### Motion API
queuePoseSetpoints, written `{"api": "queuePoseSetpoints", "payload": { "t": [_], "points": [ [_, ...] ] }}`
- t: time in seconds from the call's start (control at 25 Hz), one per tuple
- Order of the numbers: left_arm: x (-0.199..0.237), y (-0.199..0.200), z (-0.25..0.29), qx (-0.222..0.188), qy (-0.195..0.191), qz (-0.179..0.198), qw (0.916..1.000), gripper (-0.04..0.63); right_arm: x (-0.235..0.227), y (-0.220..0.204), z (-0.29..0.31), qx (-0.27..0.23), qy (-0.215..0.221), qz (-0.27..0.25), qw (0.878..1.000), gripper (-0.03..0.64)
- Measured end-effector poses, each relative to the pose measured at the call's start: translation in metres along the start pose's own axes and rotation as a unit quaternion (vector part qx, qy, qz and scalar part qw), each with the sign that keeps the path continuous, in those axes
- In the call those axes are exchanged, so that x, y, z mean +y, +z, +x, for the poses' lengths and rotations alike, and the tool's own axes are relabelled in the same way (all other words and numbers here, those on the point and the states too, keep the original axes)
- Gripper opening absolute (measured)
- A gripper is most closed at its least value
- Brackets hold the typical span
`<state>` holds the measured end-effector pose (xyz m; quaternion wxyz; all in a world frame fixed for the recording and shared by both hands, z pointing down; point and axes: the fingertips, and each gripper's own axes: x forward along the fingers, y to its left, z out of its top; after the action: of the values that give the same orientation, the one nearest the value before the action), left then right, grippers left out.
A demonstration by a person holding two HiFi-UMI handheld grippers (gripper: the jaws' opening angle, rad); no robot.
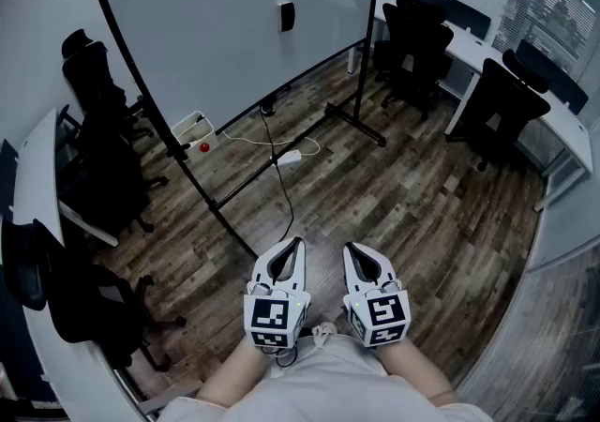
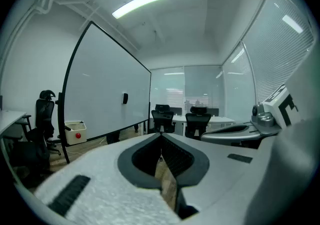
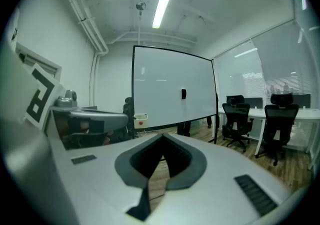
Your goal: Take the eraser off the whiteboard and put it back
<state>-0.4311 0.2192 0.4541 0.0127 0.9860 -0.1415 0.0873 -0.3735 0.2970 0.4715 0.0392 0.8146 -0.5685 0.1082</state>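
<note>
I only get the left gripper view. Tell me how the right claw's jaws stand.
Observer: The right claw is shut, tips together, with nothing between them.
Operator: Now tell me what lies on the floor ahead.
Observer: In the head view, a black cable snakes from the whiteboard base toward the person, passing a white power strip.
</note>
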Motion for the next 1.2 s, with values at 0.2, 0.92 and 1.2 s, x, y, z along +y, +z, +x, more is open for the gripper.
{"api": "queuePoseSetpoints", "payload": {
  "t": [0.2, 0.92, 1.2],
  "points": [
    [-0.006, -0.001, 0.007, 0.002, -0.004, -0.002, 1.0000, 0.018, -0.006, -0.004, 0.004, 0.011, 0.005, 0.013, 1.000, 0.026],
    [-0.013, -0.002, 0.057, 0.001, 0.003, -0.039, 0.9992, 0.018, -0.053, -0.006, 0.019, 0.006, 0.001, 0.032, 0.999, 0.028],
    [-0.016, -0.016, 0.094, 0.027, -0.014, -0.039, 0.9988, 0.018, -0.087, -0.022, 0.042, 0.025, -0.016, 0.050, 0.998, 0.028]
  ]
}}
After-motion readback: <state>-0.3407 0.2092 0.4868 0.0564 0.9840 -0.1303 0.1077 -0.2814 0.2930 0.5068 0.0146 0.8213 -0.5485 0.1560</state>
